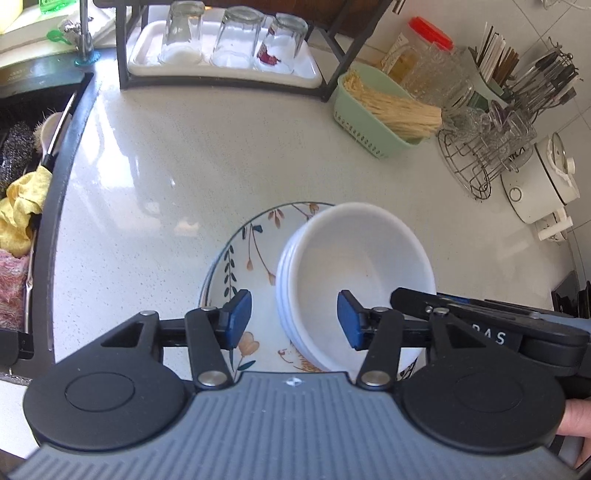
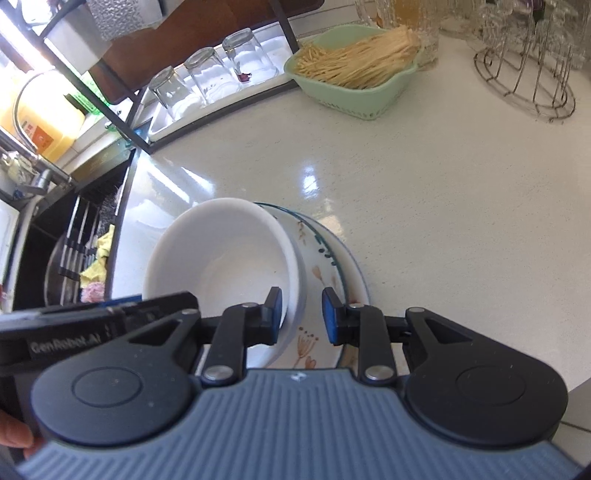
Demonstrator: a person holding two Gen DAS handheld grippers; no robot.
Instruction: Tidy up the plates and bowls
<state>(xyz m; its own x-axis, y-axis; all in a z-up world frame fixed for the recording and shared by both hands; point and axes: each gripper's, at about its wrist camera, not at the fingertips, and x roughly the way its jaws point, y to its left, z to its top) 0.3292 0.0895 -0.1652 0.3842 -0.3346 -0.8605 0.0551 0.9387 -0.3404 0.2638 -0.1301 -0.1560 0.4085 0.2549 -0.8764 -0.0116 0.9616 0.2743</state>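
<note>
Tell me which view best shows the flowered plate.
The left wrist view: the flowered plate shows its broad painted left side beside the white bowls. The right wrist view shows only a rim strip past the bowls.

We note a glossy speckled white countertop [image 1: 184,155] with bright daylight glare. At ten o'clock, a dark sink [image 1: 33,122] and chrome faucet [image 1: 84,33]; at twelve, a black shelf frame [image 1: 125,48]; at two, white wall tile [image 1: 535,26].

bowls [image 1: 354,266]: white | plate [image 1: 243,258]: floral, teal rim | basket [image 1: 354,122]: green
</note>
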